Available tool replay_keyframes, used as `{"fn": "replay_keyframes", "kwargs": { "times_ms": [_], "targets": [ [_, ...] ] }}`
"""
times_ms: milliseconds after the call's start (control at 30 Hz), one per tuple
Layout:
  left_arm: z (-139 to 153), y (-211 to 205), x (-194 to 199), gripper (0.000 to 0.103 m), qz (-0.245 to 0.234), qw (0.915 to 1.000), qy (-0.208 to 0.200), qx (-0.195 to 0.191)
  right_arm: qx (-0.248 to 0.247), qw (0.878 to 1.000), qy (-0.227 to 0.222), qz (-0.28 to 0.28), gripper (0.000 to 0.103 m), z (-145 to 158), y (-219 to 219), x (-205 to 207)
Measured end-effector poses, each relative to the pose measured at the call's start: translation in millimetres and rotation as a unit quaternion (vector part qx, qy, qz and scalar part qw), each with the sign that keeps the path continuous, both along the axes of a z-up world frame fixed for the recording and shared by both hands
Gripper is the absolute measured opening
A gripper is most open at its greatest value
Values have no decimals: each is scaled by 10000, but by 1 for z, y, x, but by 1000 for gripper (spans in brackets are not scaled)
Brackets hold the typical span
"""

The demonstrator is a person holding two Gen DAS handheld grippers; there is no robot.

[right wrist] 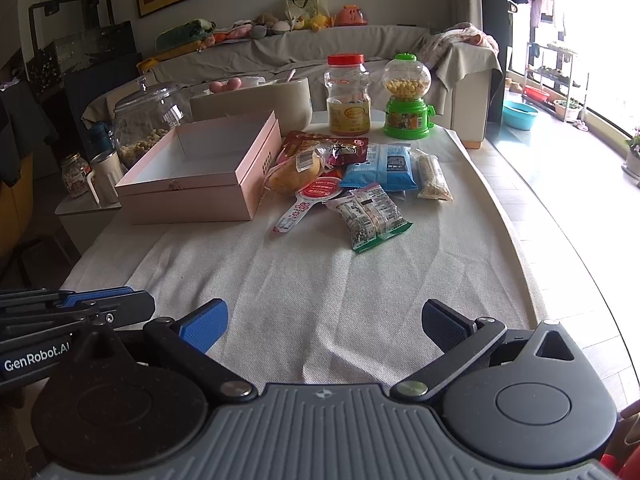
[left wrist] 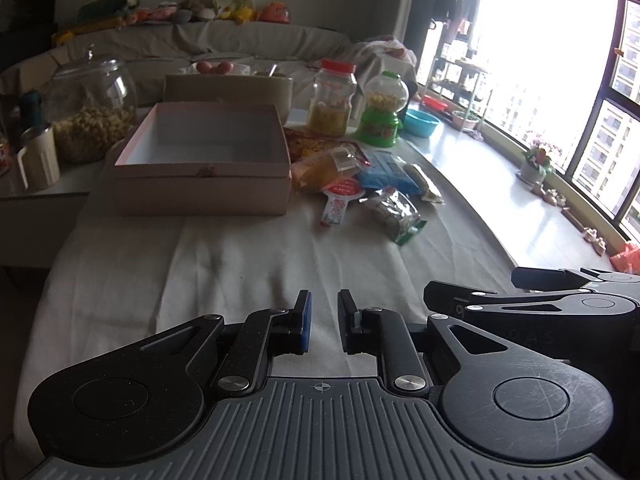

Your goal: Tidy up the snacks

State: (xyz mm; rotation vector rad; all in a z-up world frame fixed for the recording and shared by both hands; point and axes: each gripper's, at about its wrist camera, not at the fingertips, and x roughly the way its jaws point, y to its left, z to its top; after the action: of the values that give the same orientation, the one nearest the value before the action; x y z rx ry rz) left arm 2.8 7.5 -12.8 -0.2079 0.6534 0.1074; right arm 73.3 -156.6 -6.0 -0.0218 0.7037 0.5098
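Observation:
An open, empty pink box (left wrist: 204, 160) (right wrist: 200, 172) stands on the cloth-covered table. Right of it lies a pile of snack packets: a yellow bun packet (right wrist: 294, 172), a red packet (right wrist: 324, 146), a blue packet (right wrist: 380, 168), a green-edged packet (right wrist: 366, 216) (left wrist: 396, 214), a nut bar (right wrist: 432, 178) and a red-white sachet (right wrist: 308, 200). My left gripper (left wrist: 324, 320) hovers over the near cloth, jaws nearly closed and empty. My right gripper (right wrist: 324, 324) is wide open and empty, well short of the pile.
Behind the pile stand a red-lidded plastic jar (right wrist: 347, 94) and a green candy dispenser (right wrist: 406, 96). A glass jar (right wrist: 150, 120), a mug (right wrist: 106, 176) and a small jar (right wrist: 75, 174) sit left of the box. The table edge (right wrist: 532, 240) runs along the right.

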Motion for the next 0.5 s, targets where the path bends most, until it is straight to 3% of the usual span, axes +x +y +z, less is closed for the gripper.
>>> {"fn": "replay_keyframes", "kwargs": {
  "times_ms": [500],
  "targets": [
    [-2,3,3,18,57,10000,39,-71,-29,10000,34,-21,103,-2,0,2]
  ]
}}
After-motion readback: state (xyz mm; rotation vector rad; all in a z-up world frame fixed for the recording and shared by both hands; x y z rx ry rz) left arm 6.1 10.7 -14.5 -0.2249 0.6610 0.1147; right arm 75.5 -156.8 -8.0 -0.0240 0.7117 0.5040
